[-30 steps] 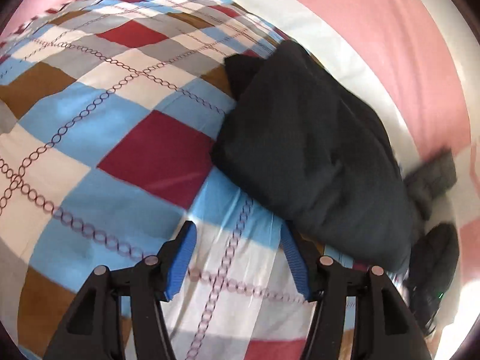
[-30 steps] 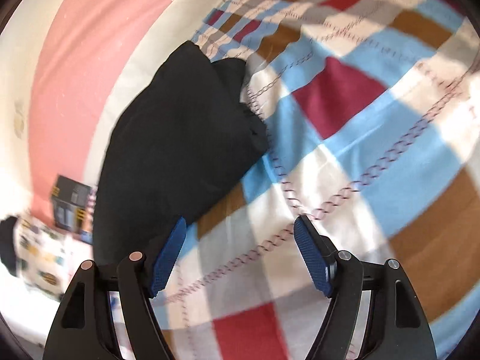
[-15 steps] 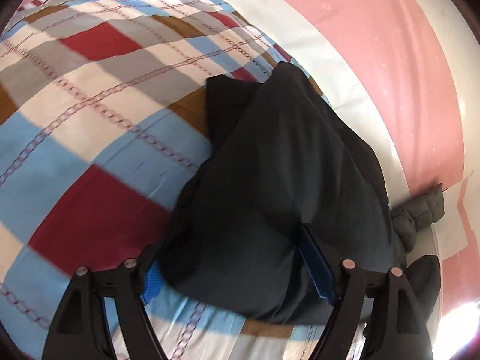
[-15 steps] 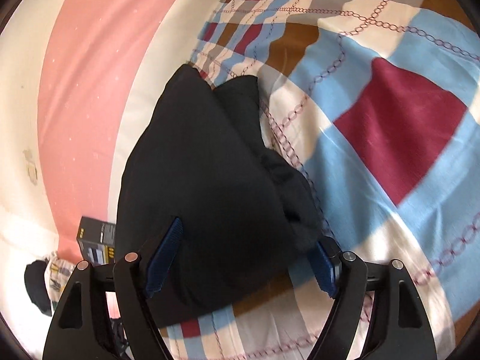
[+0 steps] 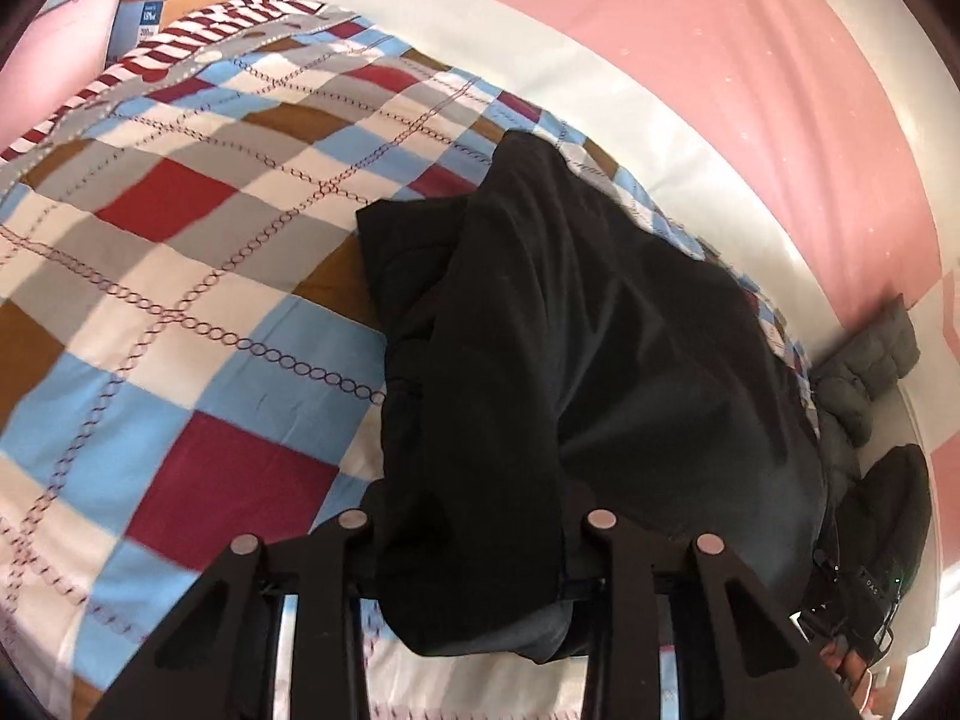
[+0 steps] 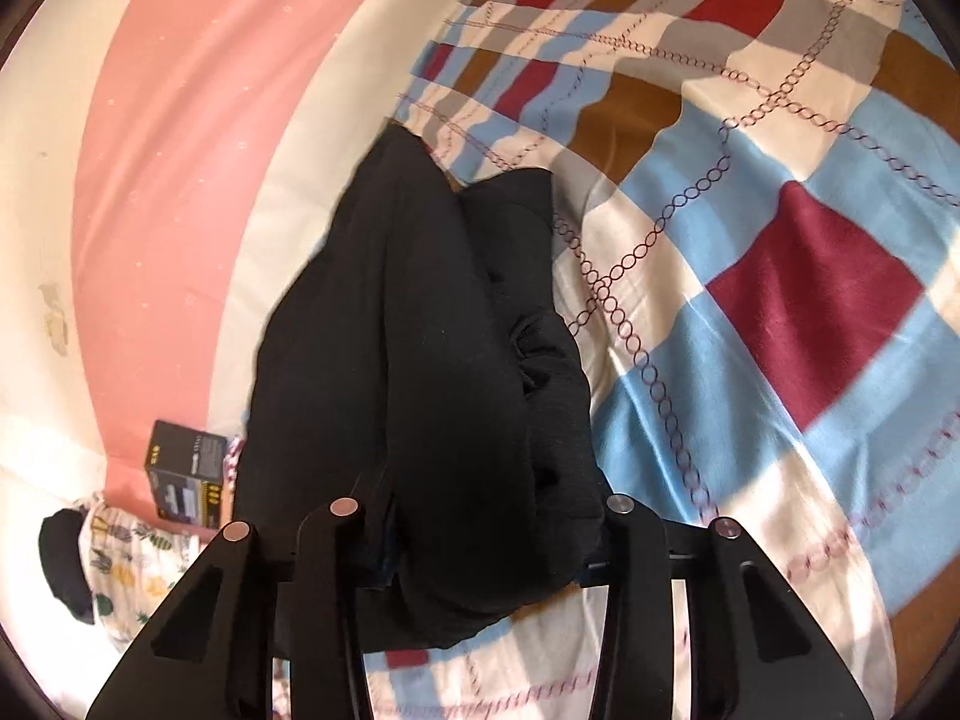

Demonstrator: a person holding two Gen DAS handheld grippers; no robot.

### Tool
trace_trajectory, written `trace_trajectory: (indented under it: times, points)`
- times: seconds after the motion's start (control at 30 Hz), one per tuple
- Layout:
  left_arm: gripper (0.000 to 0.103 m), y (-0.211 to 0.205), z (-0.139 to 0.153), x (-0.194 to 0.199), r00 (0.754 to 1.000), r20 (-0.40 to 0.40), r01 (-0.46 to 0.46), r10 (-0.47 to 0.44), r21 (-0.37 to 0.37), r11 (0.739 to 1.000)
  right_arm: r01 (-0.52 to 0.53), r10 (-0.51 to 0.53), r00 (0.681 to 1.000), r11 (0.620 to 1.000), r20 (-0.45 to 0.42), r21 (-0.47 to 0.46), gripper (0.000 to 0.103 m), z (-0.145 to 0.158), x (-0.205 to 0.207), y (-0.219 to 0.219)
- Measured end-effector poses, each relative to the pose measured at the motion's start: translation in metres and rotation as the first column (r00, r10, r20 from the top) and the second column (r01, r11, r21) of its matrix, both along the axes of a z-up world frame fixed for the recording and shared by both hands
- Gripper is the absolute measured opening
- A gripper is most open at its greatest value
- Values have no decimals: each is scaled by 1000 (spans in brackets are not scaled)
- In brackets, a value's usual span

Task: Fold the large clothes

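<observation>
A black garment (image 5: 600,330) lies bunched along the edge of a checkered bedspread (image 5: 180,300), by the wall. My left gripper (image 5: 474,516) is at the garment's near end. Its jaws are closing with a thick fold of the cloth between them, and the cloth hides the pads. In the right wrist view the same black garment (image 6: 408,330) runs away from me over the bedspread (image 6: 780,300). My right gripper (image 6: 480,510) is closing on another bunched part of the near end, which bulges out between and below its jaws.
A pink and white wall (image 5: 720,60) borders the bed. A grey padded garment (image 5: 864,372) and a black object (image 5: 882,516) lie in the gap by the wall. A dark box (image 6: 186,468), patterned cloth (image 6: 120,552) and a black item (image 6: 60,558) sit at lower left.
Both grippers went from open over bare bedspread to the garment's near edge, and their jaws narrowed around it. The cloth now bunches up between the jaws in both views.
</observation>
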State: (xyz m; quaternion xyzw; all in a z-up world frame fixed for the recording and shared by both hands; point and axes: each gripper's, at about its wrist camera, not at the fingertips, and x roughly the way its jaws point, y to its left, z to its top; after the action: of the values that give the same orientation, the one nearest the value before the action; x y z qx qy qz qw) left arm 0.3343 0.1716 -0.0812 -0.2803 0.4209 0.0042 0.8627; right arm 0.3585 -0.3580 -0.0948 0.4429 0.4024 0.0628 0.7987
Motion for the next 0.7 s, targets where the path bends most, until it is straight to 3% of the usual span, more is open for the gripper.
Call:
trace_trajectory:
  times: [0.1, 0.27, 0.5, 0.7]
  points:
    - [33, 2, 17, -25, 1000, 17, 21, -21, -5, 1000, -20, 20, 1000, 1000, 19, -1, 39, 17, -25, -3]
    - [33, 1, 29, -100, 999, 18, 46, -46, -32, 998, -35, 35, 999, 999, 10, 6, 39, 36, -97, -8]
    - [33, -9, 19, -219, 997, -38, 60, -62, -56, 997, -31, 32, 997, 999, -73, 17, 39, 29, -217, -16]
    - [37, -15, 3, -263, 993, -73, 87, -90, -45, 995, -33, 33, 993, 999, -116, 2, 42, 16, -255, -19]
